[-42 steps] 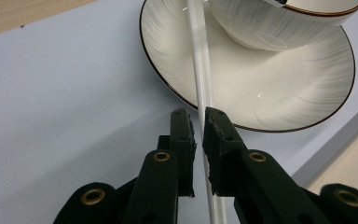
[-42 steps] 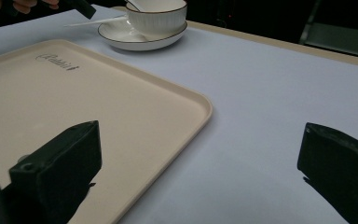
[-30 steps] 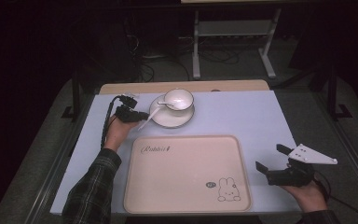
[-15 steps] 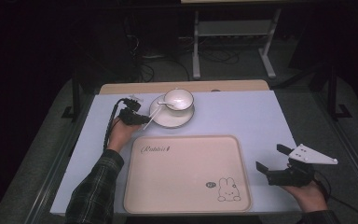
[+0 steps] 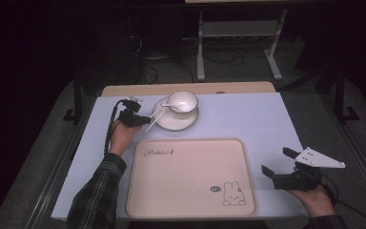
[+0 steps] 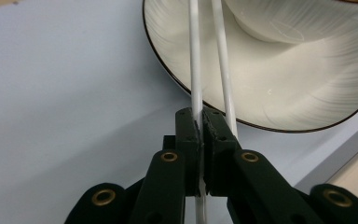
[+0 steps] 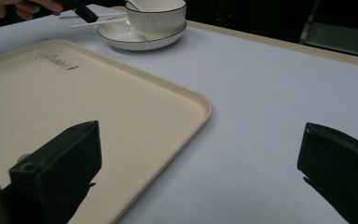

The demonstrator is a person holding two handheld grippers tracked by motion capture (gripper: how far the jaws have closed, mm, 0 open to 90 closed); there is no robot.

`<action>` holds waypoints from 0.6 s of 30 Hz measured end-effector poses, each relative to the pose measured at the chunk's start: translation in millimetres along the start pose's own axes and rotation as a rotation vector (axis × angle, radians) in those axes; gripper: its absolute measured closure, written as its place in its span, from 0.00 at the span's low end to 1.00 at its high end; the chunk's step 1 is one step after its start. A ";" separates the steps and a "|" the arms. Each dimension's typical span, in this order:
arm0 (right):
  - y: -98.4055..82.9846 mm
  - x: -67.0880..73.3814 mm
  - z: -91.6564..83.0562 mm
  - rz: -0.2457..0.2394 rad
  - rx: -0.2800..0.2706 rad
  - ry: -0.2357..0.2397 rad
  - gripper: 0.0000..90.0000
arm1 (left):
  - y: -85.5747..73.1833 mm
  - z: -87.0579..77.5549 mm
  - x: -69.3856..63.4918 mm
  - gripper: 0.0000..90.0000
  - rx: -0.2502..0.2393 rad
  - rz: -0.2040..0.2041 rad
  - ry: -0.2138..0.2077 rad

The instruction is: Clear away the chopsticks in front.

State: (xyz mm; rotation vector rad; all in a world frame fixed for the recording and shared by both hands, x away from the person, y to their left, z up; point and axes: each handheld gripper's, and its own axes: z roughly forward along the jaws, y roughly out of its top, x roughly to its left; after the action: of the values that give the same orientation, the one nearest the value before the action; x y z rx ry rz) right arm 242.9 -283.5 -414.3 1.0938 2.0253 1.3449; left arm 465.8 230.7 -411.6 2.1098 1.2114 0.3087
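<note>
Closing just now, left gripper (image 6: pixel 200 122) clamps 1 white chopstick (image 6: pixel 195 60) beside the saucer (image 6: pixel 279 88); right gripper (image 7: pixel 200 172) gapes.

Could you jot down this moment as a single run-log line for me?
left gripper: jaws just closed on one white chopstick | second chopstick: loose on saucer | right gripper: open, beside tray

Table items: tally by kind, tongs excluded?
Chopsticks: 2
Saucer: 1
Bowl: 1
Spoon, in the bowl: 1
Tray: 1
Total: 6
</note>
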 end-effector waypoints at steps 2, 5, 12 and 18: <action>0.0 -0.1 -0.1 -0.001 -0.001 -0.001 0.00 | -0.3 -3.2 0.5 0.95 -0.006 0.000 0.002; -0.1 -0.1 -0.2 0.000 -0.002 -0.001 0.00 | -2.9 -12.7 1.8 0.95 -0.016 -0.009 -0.002; 0.1 0.8 0.6 -0.002 0.001 0.002 0.00 | -16.2 -34.0 4.0 0.95 -0.048 -0.010 0.000; 0.0 0.4 1.2 -0.001 0.002 0.001 0.00 | -36.8 -53.3 8.3 0.96 -0.076 -0.022 0.002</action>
State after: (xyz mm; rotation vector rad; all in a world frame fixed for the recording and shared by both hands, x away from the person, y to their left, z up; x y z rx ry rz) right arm 243.6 -282.6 -414.7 1.0937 2.0275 1.3435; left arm 418.6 273.3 -397.1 2.0302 1.2042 0.3413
